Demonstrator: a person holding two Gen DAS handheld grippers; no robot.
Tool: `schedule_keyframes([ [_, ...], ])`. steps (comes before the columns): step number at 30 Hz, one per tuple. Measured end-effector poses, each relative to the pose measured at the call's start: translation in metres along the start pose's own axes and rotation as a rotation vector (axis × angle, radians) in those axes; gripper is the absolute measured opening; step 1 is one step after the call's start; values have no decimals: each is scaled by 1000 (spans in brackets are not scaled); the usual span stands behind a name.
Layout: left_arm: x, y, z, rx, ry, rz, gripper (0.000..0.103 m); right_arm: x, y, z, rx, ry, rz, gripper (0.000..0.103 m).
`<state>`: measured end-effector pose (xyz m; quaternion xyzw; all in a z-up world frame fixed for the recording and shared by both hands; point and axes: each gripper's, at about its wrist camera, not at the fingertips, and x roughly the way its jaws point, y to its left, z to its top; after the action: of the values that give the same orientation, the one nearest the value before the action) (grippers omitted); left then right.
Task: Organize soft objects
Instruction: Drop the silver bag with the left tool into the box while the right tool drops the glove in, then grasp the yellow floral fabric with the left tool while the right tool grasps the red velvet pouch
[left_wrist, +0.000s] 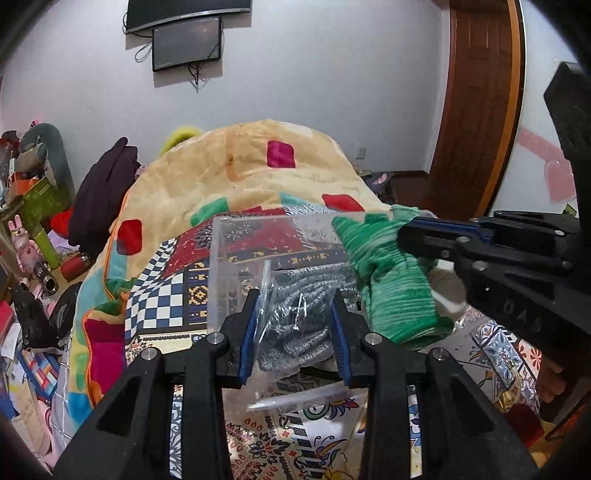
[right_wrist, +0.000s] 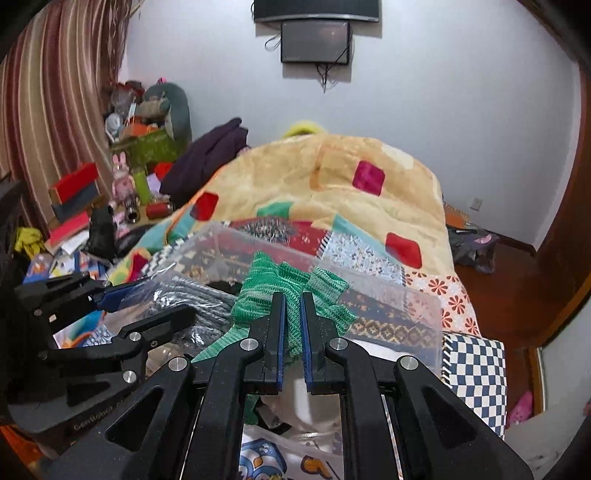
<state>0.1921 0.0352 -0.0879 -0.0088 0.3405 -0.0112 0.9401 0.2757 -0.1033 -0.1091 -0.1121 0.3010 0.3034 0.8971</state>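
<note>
My left gripper (left_wrist: 295, 314) is shut on a clear plastic bag holding a grey knitted item (left_wrist: 299, 321), over a clear plastic box (left_wrist: 236, 258) on the bed. My right gripper (right_wrist: 293, 306) is shut on a green knitted glove (right_wrist: 273, 284) and holds it above the box's right side. In the left wrist view the glove (left_wrist: 388, 280) hangs from the right gripper (left_wrist: 417, 232) just right of the bag. In the right wrist view the left gripper (right_wrist: 147, 306) and the grey item (right_wrist: 192, 295) sit to the left.
The box (right_wrist: 406, 306) rests on a patterned bedsheet (left_wrist: 295, 435) in front of a heaped yellow blanket (left_wrist: 258, 166) with coloured squares. A cluttered side table (right_wrist: 122, 177) with toys and boxes stands left. A wooden door (left_wrist: 476, 103) is right.
</note>
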Motion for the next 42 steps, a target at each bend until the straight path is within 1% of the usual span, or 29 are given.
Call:
schedule_keyframes([
  [3, 4, 1, -1, 2, 14, -1, 35, 7, -1, -1, -5, 30, 7, 7],
  [6, 5, 2, -3, 0, 27, -7, 39, 11, -3, -3, -14, 52, 1, 7],
  [9, 0, 3, -4, -7, 23, -18, 48, 9, -5, -2, -7, 63, 6, 11],
  [10, -2, 3, -4, -9, 15, -17, 52, 7, -6, -2, -3, 62, 12, 14],
  [11, -5, 3, -4, -11, 6, -14, 55, 3, -8, -1, 4, 58, 22, 19],
  [12, -9, 4, -3, -13, -5, -13, 56, -1, -8, 0, 9, 50, 30, 22],
  [14, -17, 4, -2, -16, -20, -16, 56, -10, -8, 0, 11, 28, 30, 35],
  [16, -27, 5, 0, -23, -38, -23, 58, -23, -9, 1, 13, -2, 24, 39],
  [18, -37, 5, 2, -27, -61, -26, 61, -34, -10, 3, 24, -27, 29, 45],
  [19, -43, 5, 3, -28, -75, -26, 64, -37, -10, 3, 29, -35, 30, 51],
  [20, -51, 4, 3, -28, -96, -25, 67, -47, -12, 3, 40, -55, 30, 59],
  [21, -56, 4, 4, -28, -110, -24, 69, -51, -13, 4, 46, -67, 29, 63],
  [22, -63, 3, 5, -26, -124, -23, 71, -61, -14, 4, 53, -91, 27, 70],
  [23, -71, 2, 5, -23, -143, -23, 74, -67, -14, 4, 56, -106, 25, 74],
  [24, -77, 1, 5, -20, -154, -22, 76, -76, -15, 3, 57, -124, 20, 76],
  [26, -88, -2, 4, -13, -177, -19, 84, -90, -15, 1, 61, -153, 15, 85],
  [27, -94, -3, 3, -7, -187, -18, 86, -94, -16, 0, 62, -161, 14, 86],
  [29, -105, -6, -1, 4, -198, -18, 99, -107, -16, -6, 58, -178, 7, 92],
  [30, -108, -6, -3, 3, -203, -17, 102, -110, -16, -9, 55, -182, 4, 94],
  [31, -111, -7, -6, 1, -206, -18, 102, -114, -15, -13, 48, -186, -1, 99],
  [32, -114, -7, -10, 0, -200, -24, 102, -118, -14, -18, 36, -190, -7, 101],
  [34, -115, -9, -15, -7, -181, -36, 102, -124, -13, -28, 19, -191, -11, 101],
  [36, -113, -8, -23, -23, -154, -44, 102, -125, -10, -38, 9, -172, -9, 102],
  [42, -103, -9, -53, -61, -68, -62, 102, -110, -5, -77, 14, -52, 5, 102],
])
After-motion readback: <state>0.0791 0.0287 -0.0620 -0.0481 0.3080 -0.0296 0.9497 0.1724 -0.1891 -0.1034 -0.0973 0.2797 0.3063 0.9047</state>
